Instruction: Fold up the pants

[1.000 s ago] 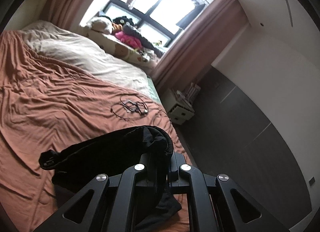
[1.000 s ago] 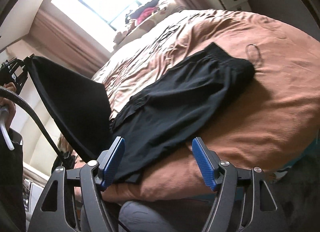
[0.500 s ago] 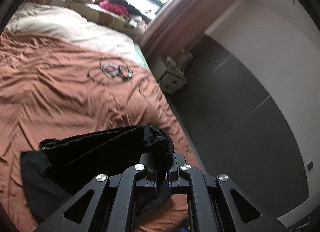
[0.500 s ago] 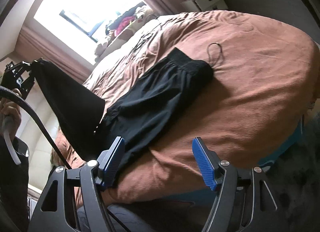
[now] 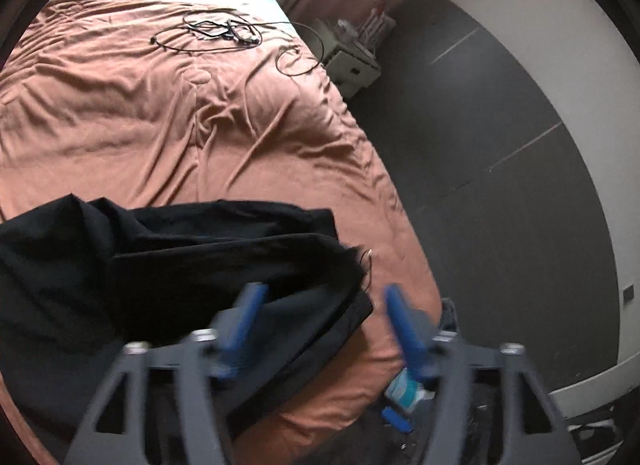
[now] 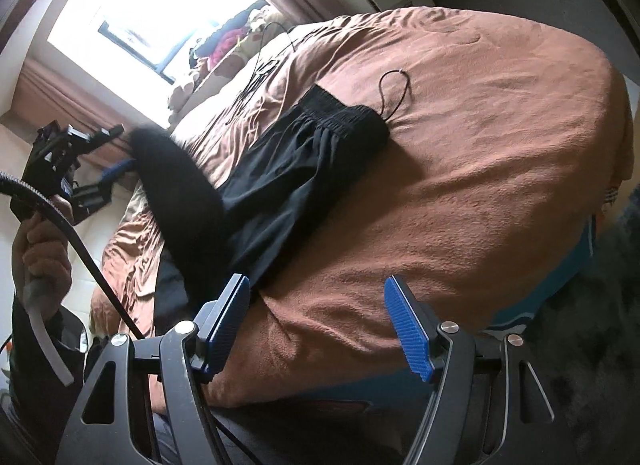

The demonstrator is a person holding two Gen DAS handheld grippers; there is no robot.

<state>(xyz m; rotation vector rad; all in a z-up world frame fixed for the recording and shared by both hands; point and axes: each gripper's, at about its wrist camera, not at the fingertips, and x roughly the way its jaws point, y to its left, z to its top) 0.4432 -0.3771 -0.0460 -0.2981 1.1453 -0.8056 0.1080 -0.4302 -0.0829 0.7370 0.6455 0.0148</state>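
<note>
Left gripper (image 5: pixel 320 325), blurred in its own view, with jaws opening and blue pads (image 5: pixel 404 329) already well apart; black pants (image 5: pixel 192 265) between and under them, the left pad touching or just over the cloth, the right pad clear of it above the brown bedspread (image 5: pixel 180 113). Seen from the right wrist, same gripper (image 6: pixel 114 153) held in a hand (image 6: pixel 40 241) at the left, a dark fold of the pants dropping away just beside its fingers. Pants laid along the near edge of the bed, gathered waistband (image 6: pixel 340 115) toward the middle, drawstring loop (image 6: pixel 394 95) lying on the bedspread beside it. Right gripper (image 6: pixel 316 321) spread wide, pinching nothing, pads hovering over the bed's near edge just beside the pants' lower end. No readable brand, label or writing anywhere.
</note>
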